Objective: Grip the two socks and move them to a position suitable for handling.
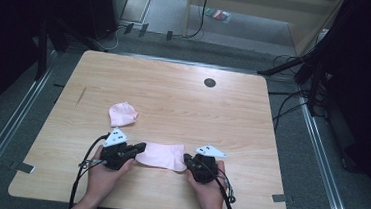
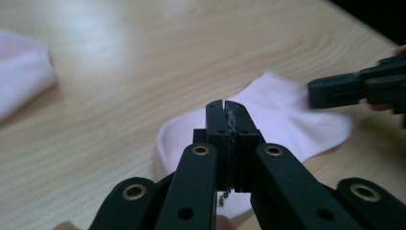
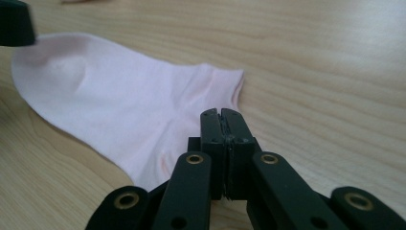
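At table front, near edge: two hand-held grippers, one at each end of a flat pink sock.
Left gripper [image 2: 224, 108]: jaws pressed together, no gap between them; tips lie over the rounded end of the sock, and whether fabric is pinched between them I cannot tell.
Right gripper [image 3: 222, 115]: jaws likewise together; tips rest over the sock near its cuff end; a grip on the cloth cannot be confirmed.
Flat pink sock [image 1: 162, 156]: spread out lengthwise between the two grippers on the wooden table [image 1: 174, 91], one layer, not folded or rolled.
Bundled pink sock [image 1: 122, 114]: a small rounded heap, lying apart from the flat one, behind the left gripper.
Progress (judgement): one sock looks already bundled and set aside; the second is laid flat with both ends attended, so its folding or rolling appears just at its start, with most left to do.
Containers: none on the table; both socks lie directly on the wood.
Table feature: dark round grommet [image 1: 210, 82] toward the far edge, well apart from the work.
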`<action>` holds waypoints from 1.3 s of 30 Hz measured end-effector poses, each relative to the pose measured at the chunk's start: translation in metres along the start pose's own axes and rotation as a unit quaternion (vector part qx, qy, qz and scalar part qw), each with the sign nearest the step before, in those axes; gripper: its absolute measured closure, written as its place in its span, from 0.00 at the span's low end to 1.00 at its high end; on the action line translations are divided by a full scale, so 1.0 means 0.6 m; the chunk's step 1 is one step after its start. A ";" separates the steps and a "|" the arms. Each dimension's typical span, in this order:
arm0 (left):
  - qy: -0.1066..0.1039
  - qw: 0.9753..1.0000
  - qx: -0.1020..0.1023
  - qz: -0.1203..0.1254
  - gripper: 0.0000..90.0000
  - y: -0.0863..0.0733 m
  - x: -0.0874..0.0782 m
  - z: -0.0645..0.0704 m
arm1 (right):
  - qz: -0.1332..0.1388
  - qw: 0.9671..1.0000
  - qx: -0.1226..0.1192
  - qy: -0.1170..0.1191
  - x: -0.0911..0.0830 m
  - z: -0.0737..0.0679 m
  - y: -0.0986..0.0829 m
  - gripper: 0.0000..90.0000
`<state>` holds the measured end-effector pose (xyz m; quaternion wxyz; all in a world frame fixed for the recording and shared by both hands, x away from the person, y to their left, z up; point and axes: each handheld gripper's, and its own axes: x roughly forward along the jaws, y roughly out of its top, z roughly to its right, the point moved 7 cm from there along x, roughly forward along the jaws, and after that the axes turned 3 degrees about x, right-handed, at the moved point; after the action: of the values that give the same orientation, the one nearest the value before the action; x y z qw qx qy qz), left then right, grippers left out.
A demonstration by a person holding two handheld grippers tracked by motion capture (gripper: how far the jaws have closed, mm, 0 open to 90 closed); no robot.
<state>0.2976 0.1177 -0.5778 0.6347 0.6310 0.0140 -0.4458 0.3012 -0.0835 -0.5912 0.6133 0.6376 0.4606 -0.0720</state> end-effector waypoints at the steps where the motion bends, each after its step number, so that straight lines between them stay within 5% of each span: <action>1: 0.012 1.000 0.000 -0.012 1.00 -0.006 0.006 -0.006 | 0.000 1.000 -0.005 -0.002 0.005 0.000 -0.002 1.00; 4: 0.028 0.999 0.004 -0.040 1.00 -0.024 0.011 -0.017 | 0.003 1.000 -0.012 -0.004 0.007 -0.002 0.000 1.00; 13: 0.019 0.999 -0.022 -0.032 1.00 -0.044 -0.011 -0.017 | -0.008 1.000 -0.024 0.000 0.004 0.000 -0.002 1.00; 20: 0.009 1.000 -0.013 -0.024 0.97 -0.059 -0.026 -0.005 | -0.017 1.000 -0.005 0.014 -0.007 0.008 -0.008 1.00; 23: -0.011 1.000 -0.017 0.008 0.74 -0.049 -0.037 -0.003 | -0.016 1.000 -0.001 0.023 -0.010 0.006 -0.007 0.99; 25: -0.035 0.998 -0.022 0.043 0.64 -0.032 -0.050 -0.007 | 0.005 0.999 0.010 0.053 -0.018 0.002 -0.001 0.92; 30: -0.023 0.994 -0.036 0.098 0.49 0.015 -0.067 -0.043 | 0.024 0.997 0.008 0.070 -0.032 -0.003 0.020 0.84; 34: 0.036 0.993 -0.033 0.108 0.48 0.034 -0.070 -0.086 | 0.029 0.997 0.017 0.064 -0.035 0.003 0.025 0.82; 39: 0.138 0.983 -0.058 0.107 0.48 0.047 -0.060 -0.181 | 0.035 0.998 0.019 0.055 -0.034 0.013 0.027 0.82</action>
<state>0.3514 0.2205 -0.5569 0.7061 0.6468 0.0596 -0.2821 0.3041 -0.0974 -0.5679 0.5773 0.6674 0.4697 -0.0241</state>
